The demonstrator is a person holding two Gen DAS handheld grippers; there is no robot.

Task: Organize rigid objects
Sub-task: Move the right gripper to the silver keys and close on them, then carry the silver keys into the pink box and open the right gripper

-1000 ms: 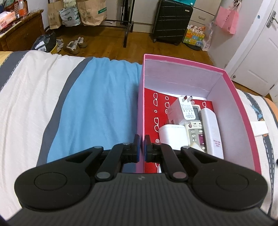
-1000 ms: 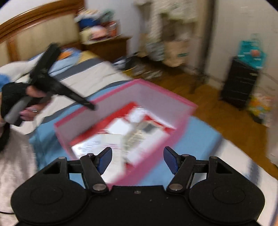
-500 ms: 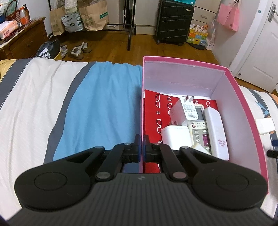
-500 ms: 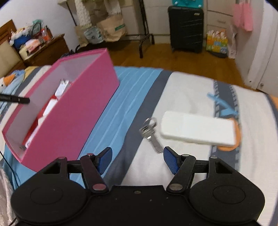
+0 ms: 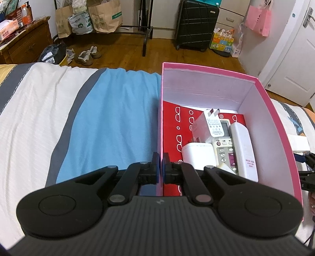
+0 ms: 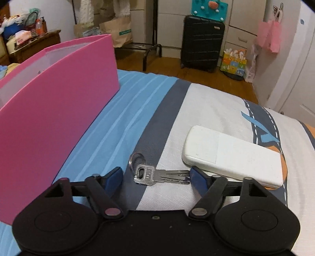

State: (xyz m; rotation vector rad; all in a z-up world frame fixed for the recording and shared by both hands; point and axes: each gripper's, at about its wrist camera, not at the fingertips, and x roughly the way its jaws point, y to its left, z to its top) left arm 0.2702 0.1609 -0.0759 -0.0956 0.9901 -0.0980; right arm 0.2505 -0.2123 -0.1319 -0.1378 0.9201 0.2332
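A pink box [image 5: 274,110] lies on the bed and holds white chargers [image 5: 208,126], a remote control [image 5: 224,145] and a white device [image 5: 243,149] on a red sheet. My left gripper [image 5: 161,164] is shut on the box's left wall. In the right wrist view the box [image 6: 59,110] stands at the left. My right gripper [image 6: 155,176] is open, low over the bed, with a silver key [image 6: 157,174] on a ring lying between its fingers. A white remote-like case [image 6: 232,155] lies just right of the right finger.
The bed has a striped blue, grey and white cover [image 6: 137,110]. Beyond its far edge are a wooden floor, a black suitcase [image 5: 196,25], paper bags [image 5: 106,17], shoes and a dresser [image 5: 23,45]. A white door [image 5: 295,59] is at the right.
My right gripper swung away from the box and came down close over the key, which now lies between its fingers. The left gripper stays shut on the box wall.
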